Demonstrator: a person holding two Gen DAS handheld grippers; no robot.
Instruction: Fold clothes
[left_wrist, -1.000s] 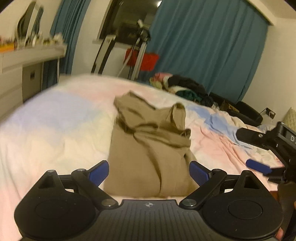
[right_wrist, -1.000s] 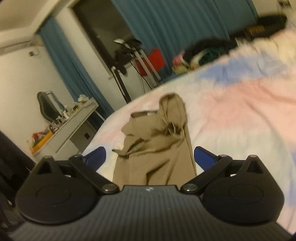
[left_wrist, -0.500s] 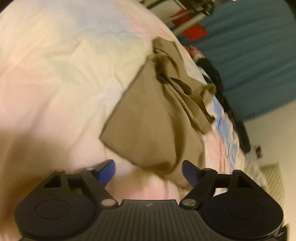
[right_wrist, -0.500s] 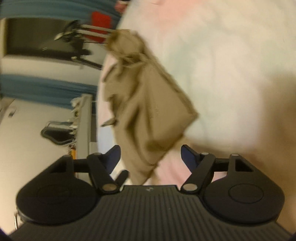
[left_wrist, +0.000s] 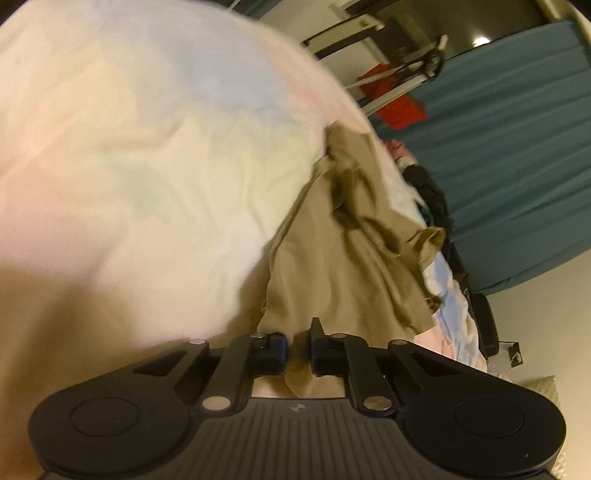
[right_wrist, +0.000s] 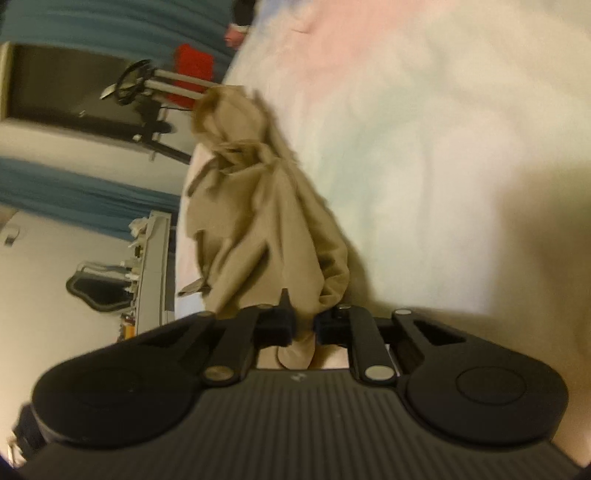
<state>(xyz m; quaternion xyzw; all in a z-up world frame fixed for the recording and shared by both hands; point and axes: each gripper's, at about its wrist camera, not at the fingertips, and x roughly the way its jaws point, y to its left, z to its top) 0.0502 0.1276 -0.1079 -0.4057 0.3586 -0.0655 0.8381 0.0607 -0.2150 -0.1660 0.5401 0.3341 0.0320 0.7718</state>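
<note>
The khaki garment lies crumpled on the pastel bedsheet, and its near edge reaches down to both tools. The left gripper has just been closing its jaws and now pinches a corner of this edge between its fingers, and the right gripper has done the same, with a fold of the same cloth pressed between its pads. Behind the bed stand teal curtains and a red object.
</note>
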